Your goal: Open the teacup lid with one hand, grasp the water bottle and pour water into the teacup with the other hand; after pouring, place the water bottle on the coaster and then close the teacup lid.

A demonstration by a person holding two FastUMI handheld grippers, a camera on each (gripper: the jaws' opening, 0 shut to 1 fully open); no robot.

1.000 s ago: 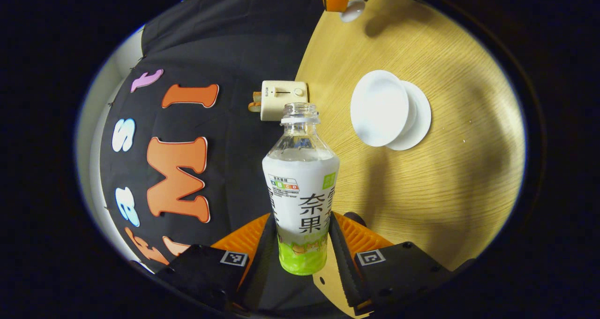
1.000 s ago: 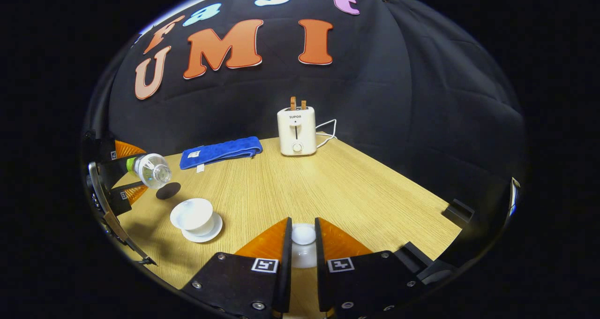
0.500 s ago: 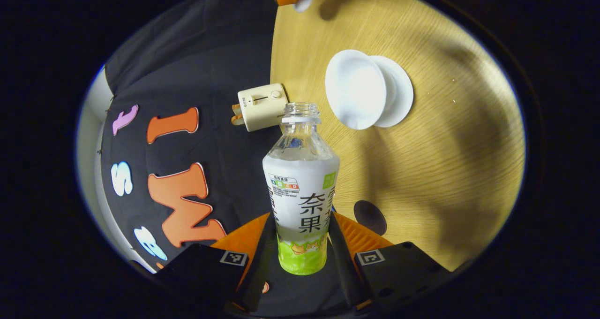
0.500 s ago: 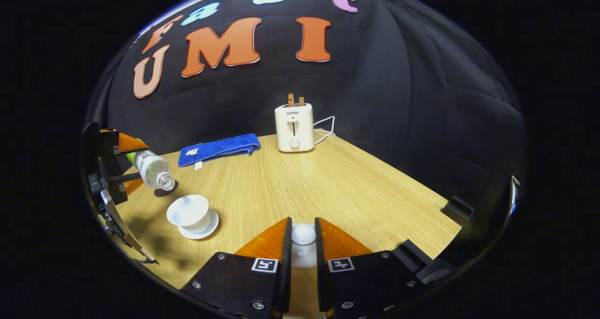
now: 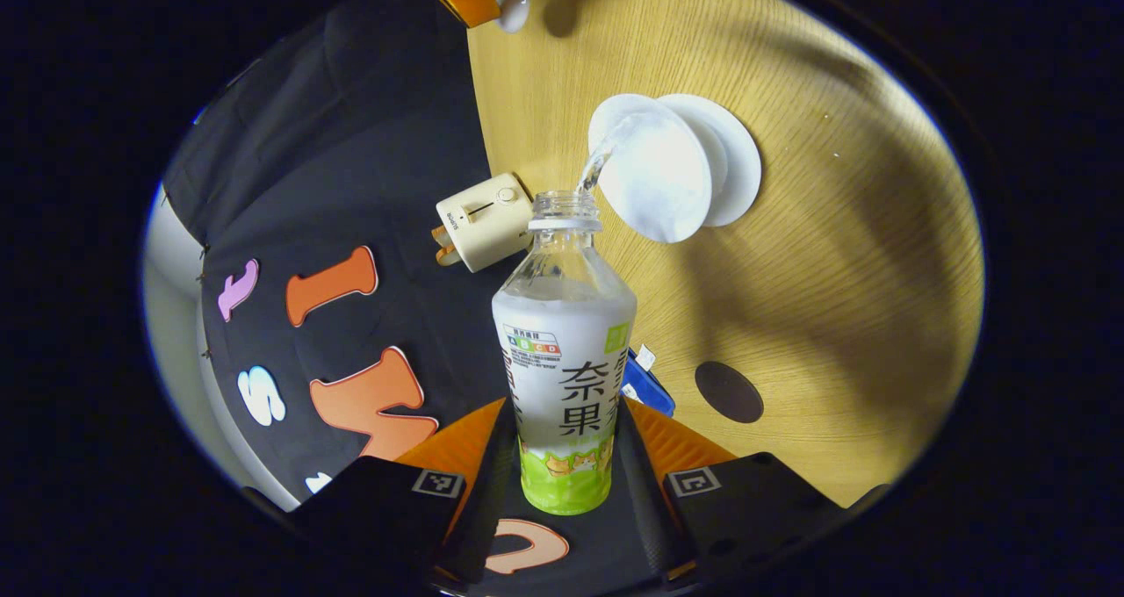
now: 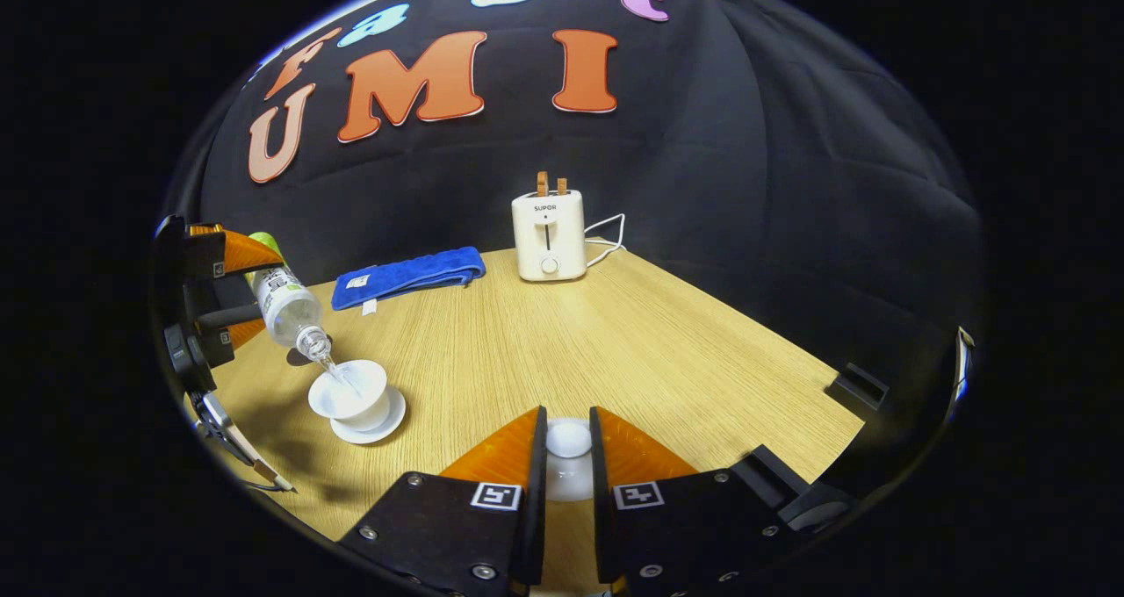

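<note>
Across the left gripper view, a toaster (image 5: 479,220) stands by the booth wall, a dark coaster (image 5: 728,392) lies bare on the bench (image 5: 834,255), and a blue cloth (image 5: 645,384) peeks beside the left gripper (image 5: 566,456). Its jaws clamp the water bottle (image 5: 565,360), neck aimed at the teacup (image 5: 654,171), water streaming in.

From the right gripper view, the bottle (image 6: 285,303) tilts mouth-down over the teacup (image 6: 351,392) on its saucer (image 6: 386,421). The right gripper (image 6: 568,474) jaws grip the lid (image 6: 569,443) above the bench.
</note>
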